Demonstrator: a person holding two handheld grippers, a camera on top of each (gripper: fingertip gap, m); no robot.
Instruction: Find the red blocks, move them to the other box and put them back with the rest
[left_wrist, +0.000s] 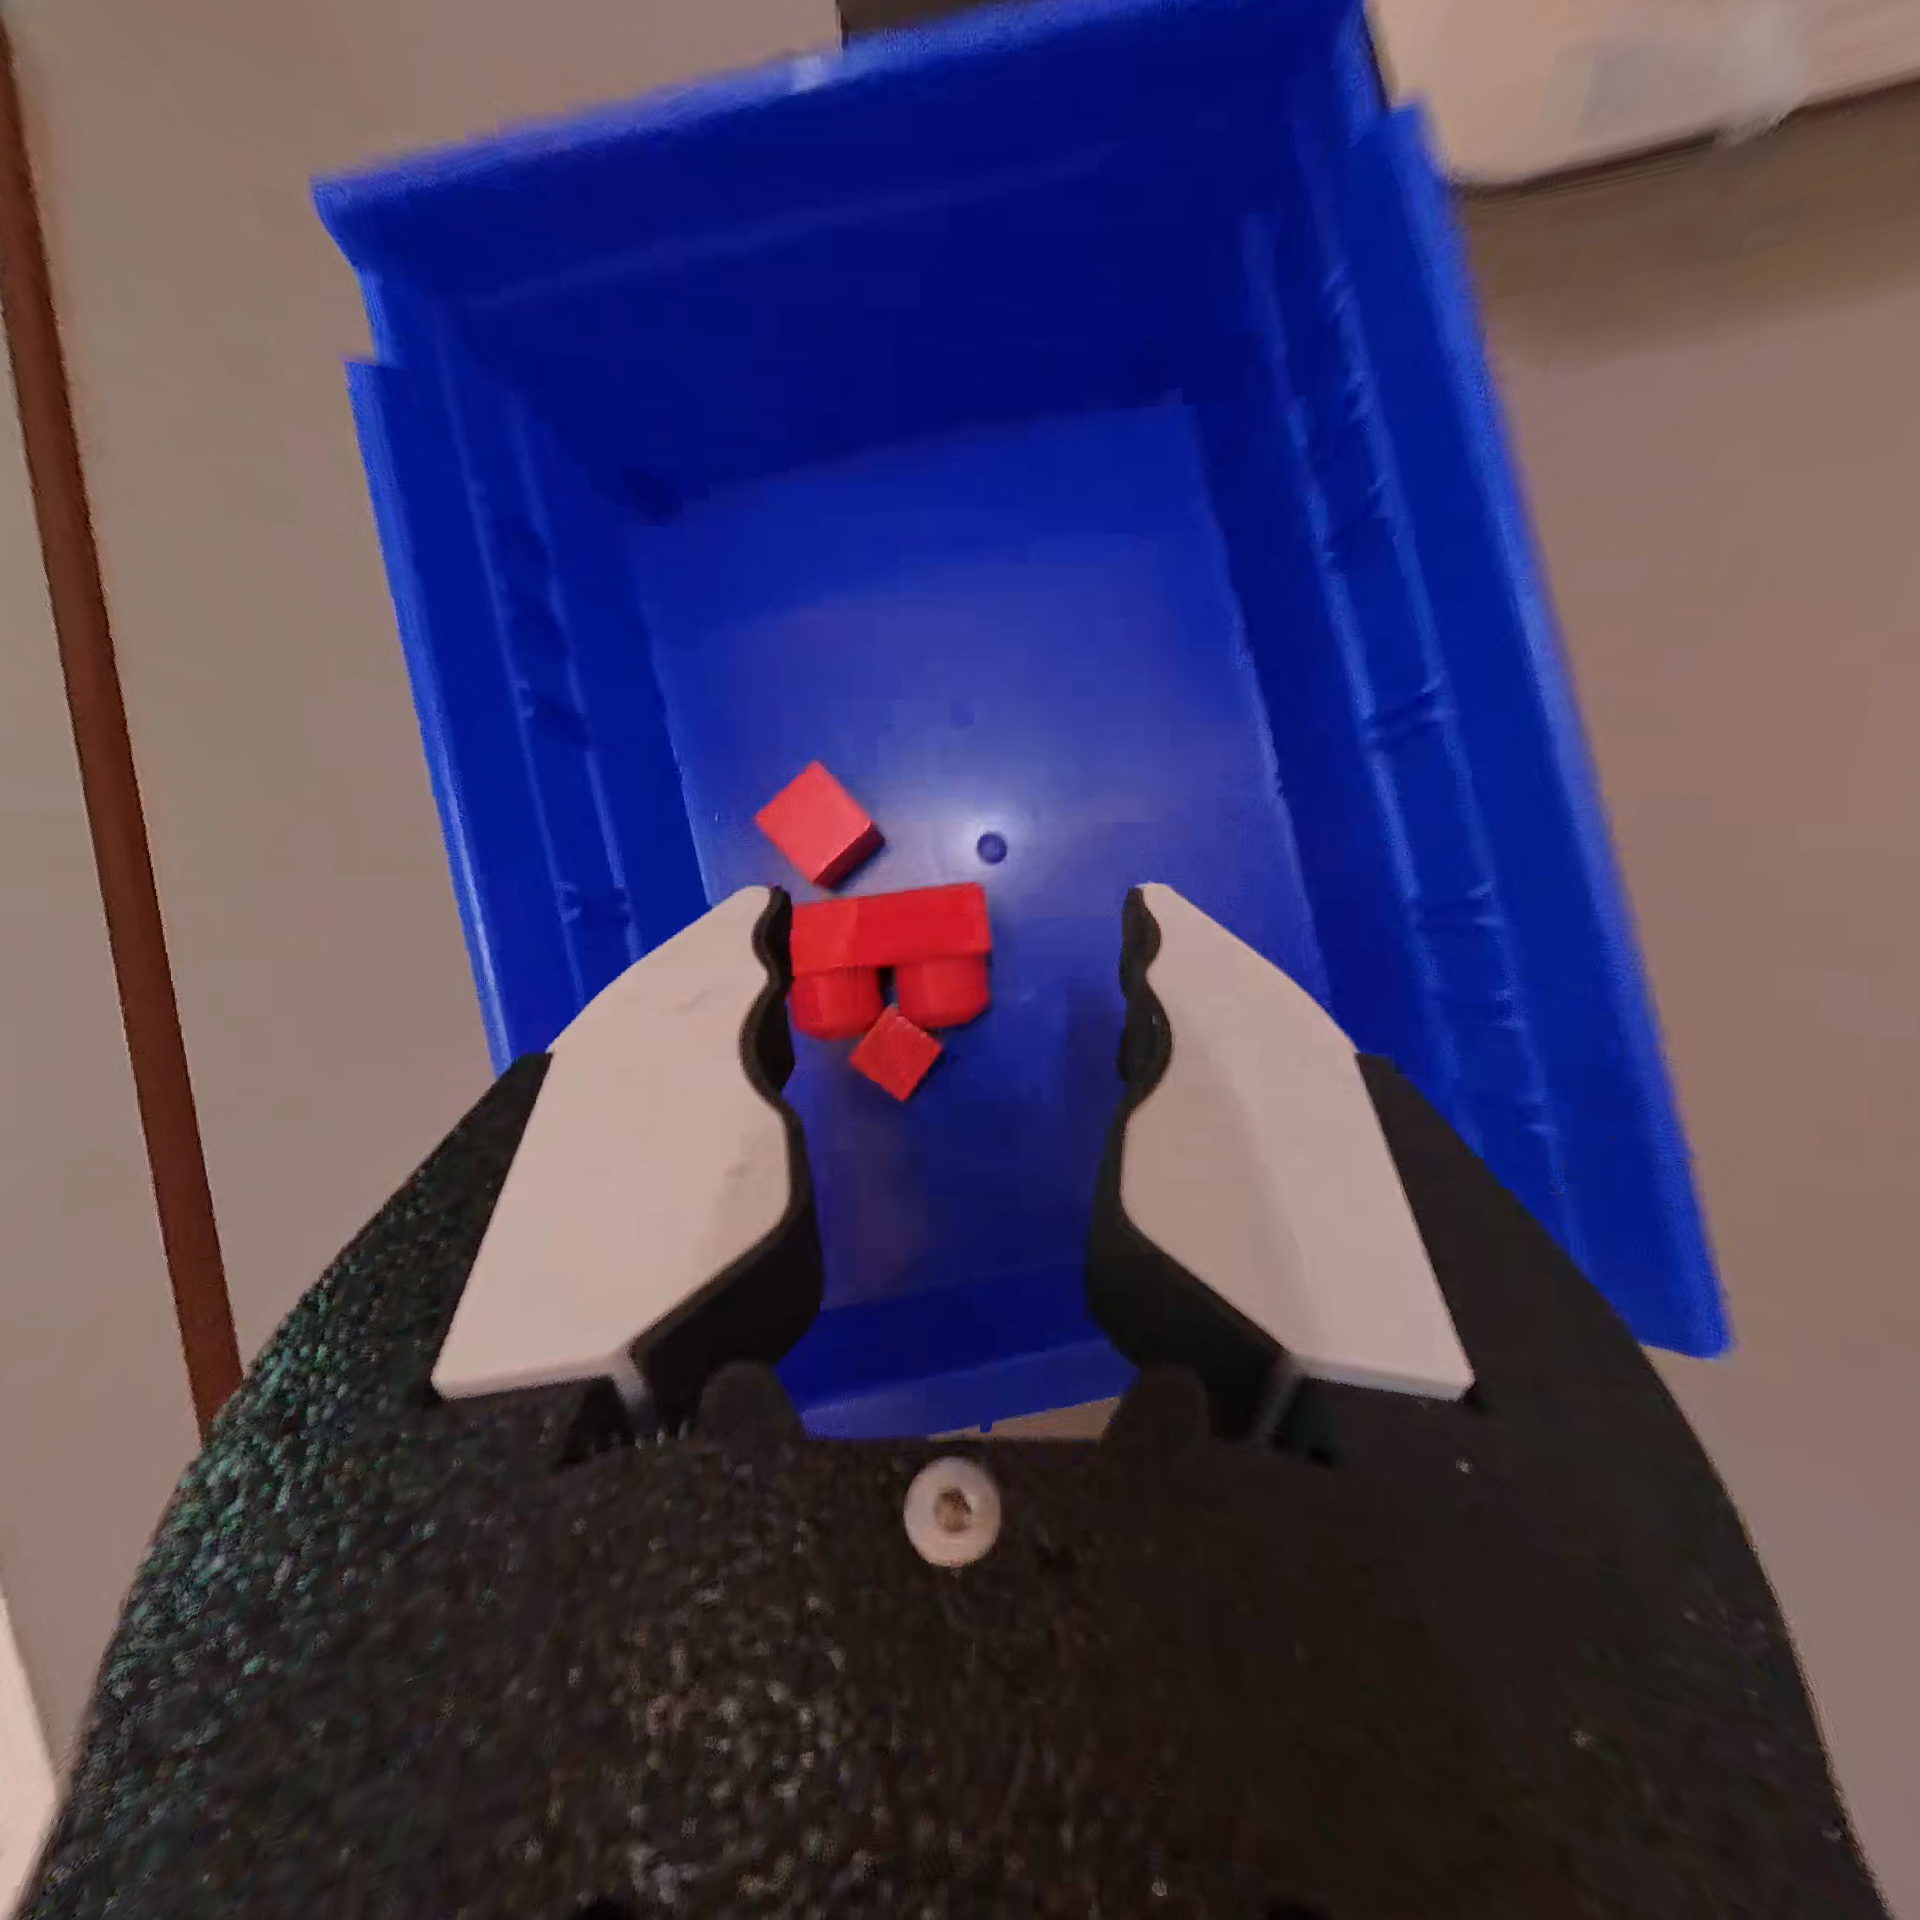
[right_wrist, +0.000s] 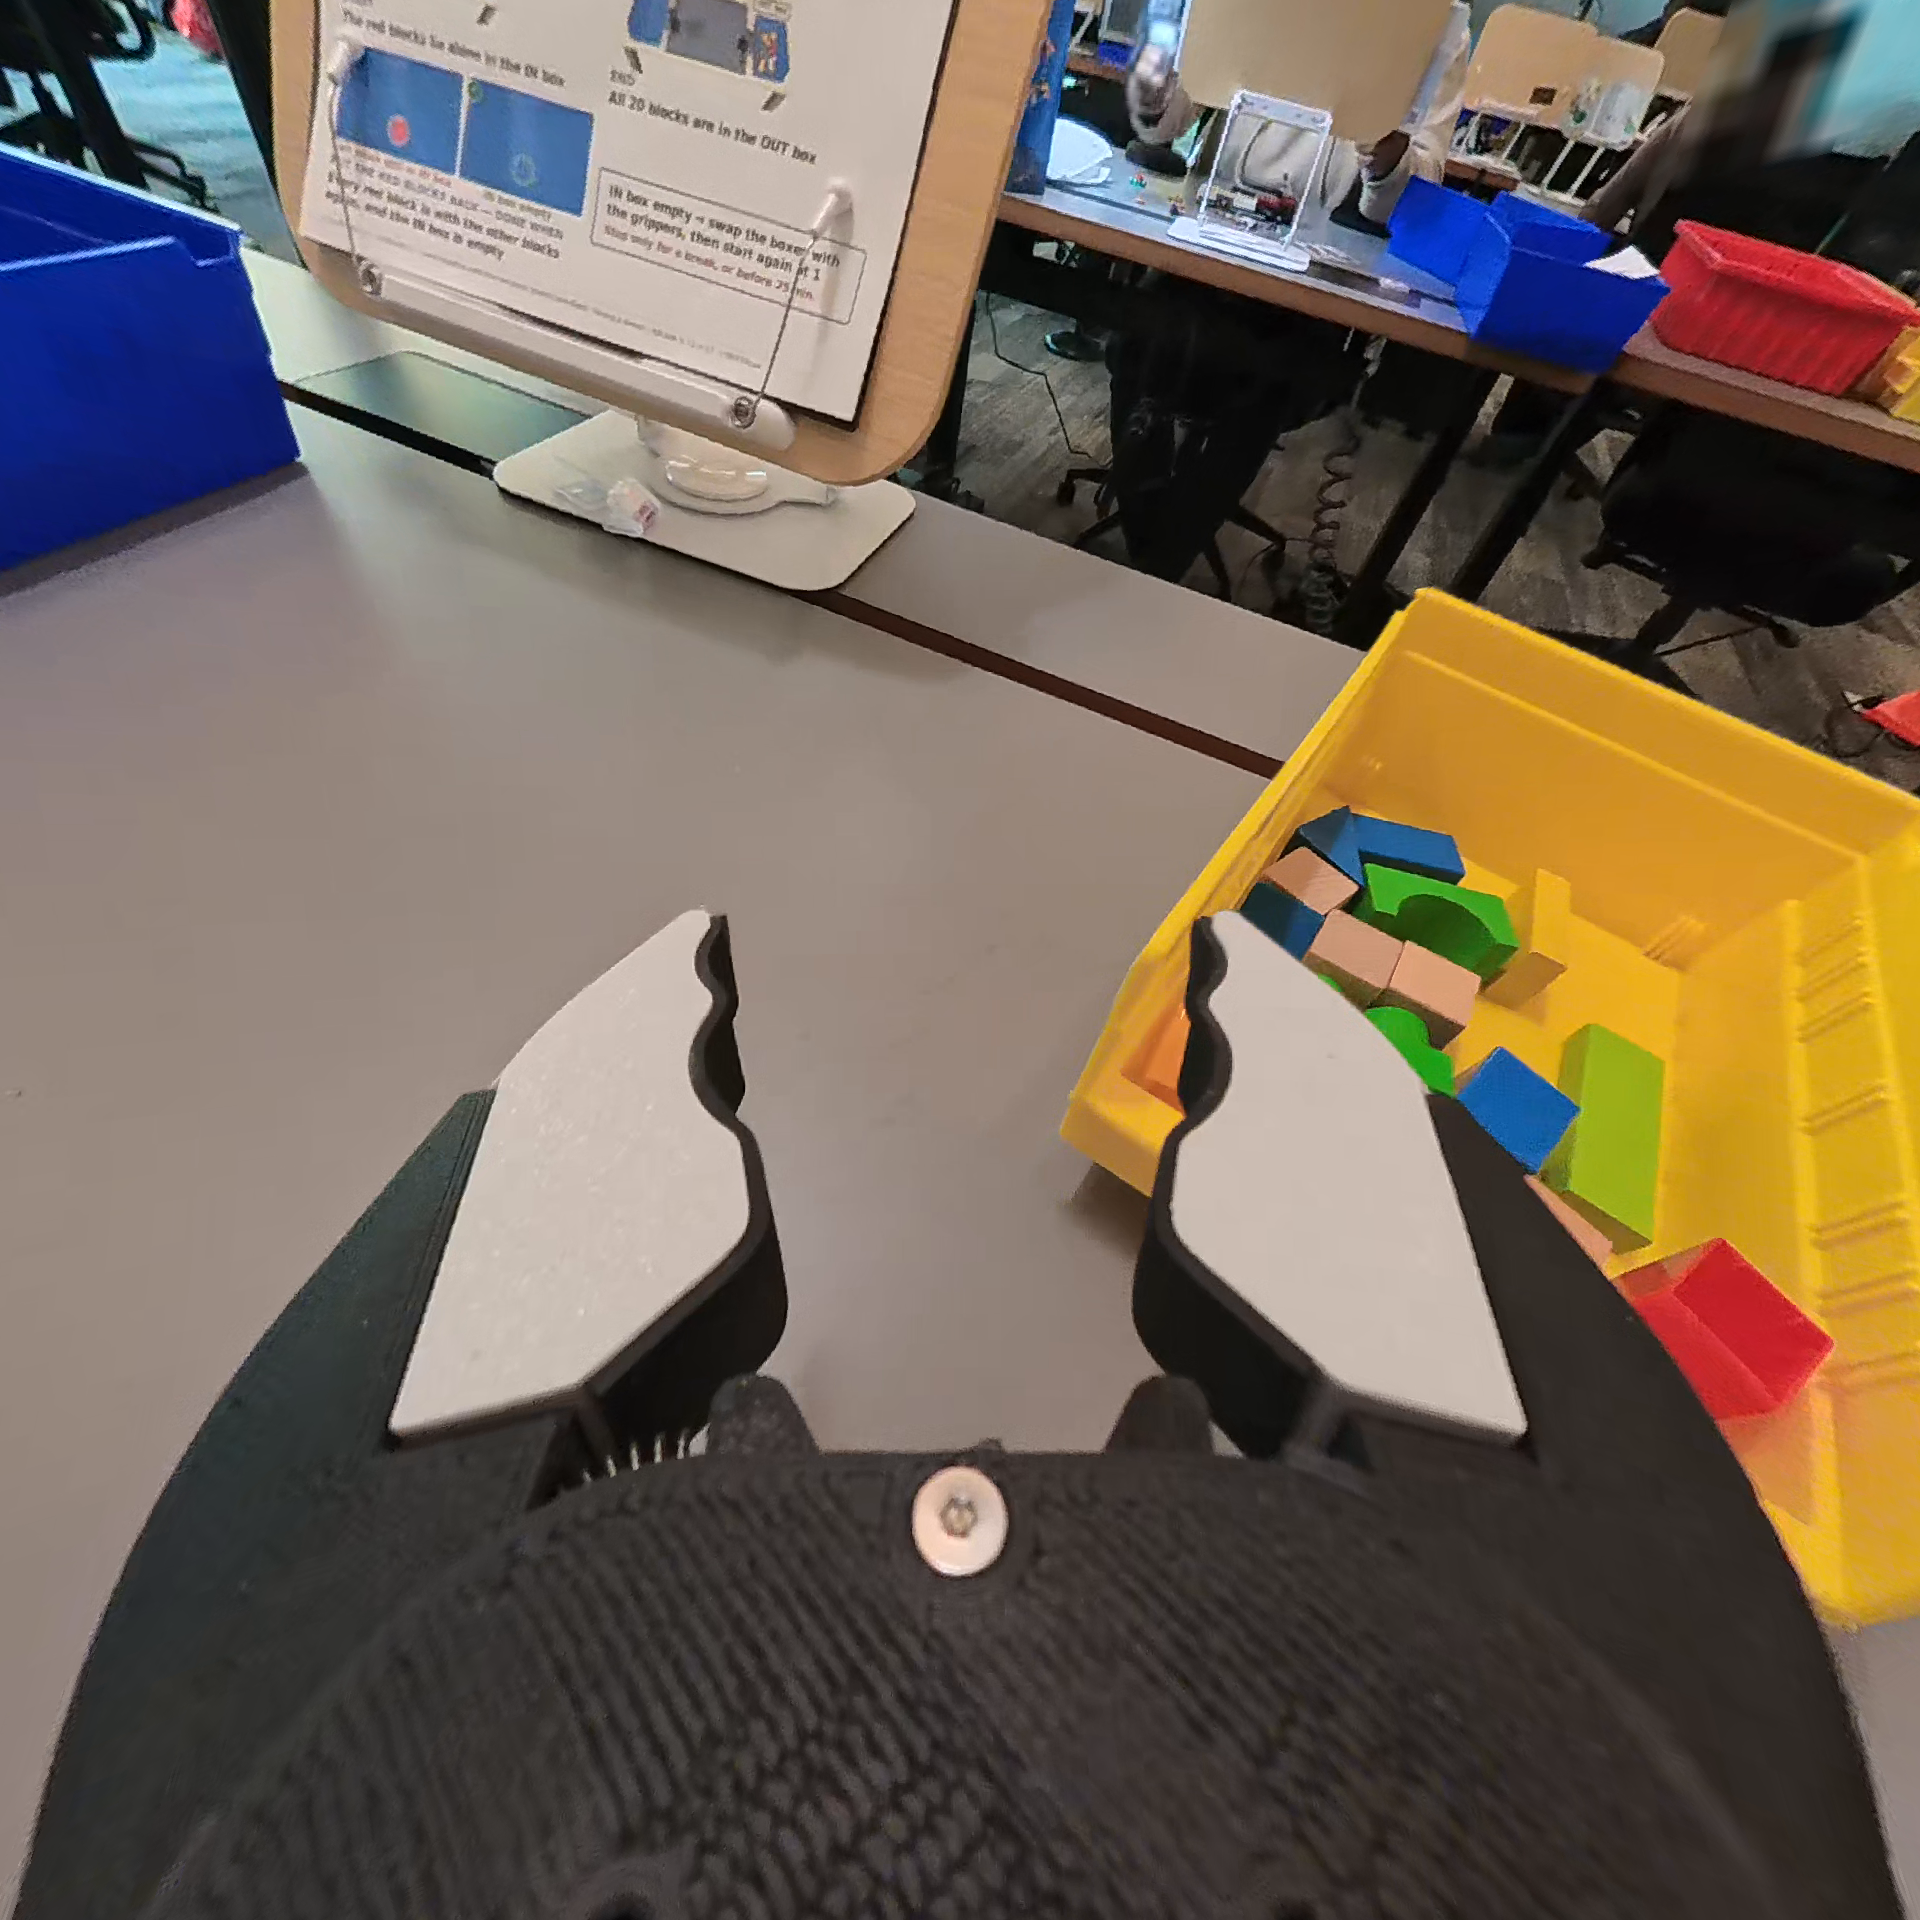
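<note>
In the left wrist view, my left gripper (left_wrist: 956, 896) is open and hangs over a blue box (left_wrist: 935, 312). Three red pieces lie on the box floor below it: a flat red block (left_wrist: 819, 823), a red bar on two round pegs (left_wrist: 894, 956) and a small red cube (left_wrist: 896, 1055). The bar shows next to my left fingertip (left_wrist: 727, 956), and the right fingertip stands far from it. In the right wrist view, my right gripper (right_wrist: 961, 923) is open and empty over the grey table (right_wrist: 520, 779), left of a yellow box (right_wrist: 1558, 727). That box holds several blue, green and wooden blocks and a red block (right_wrist: 1735, 1330).
The blue box also shows at the far left of the right wrist view (right_wrist: 125, 364). A wooden stand with an instruction sheet (right_wrist: 644, 208) stands at the back of the table. A dark seam (right_wrist: 1039, 675) crosses the table. Other tables with blue and red boxes stand behind.
</note>
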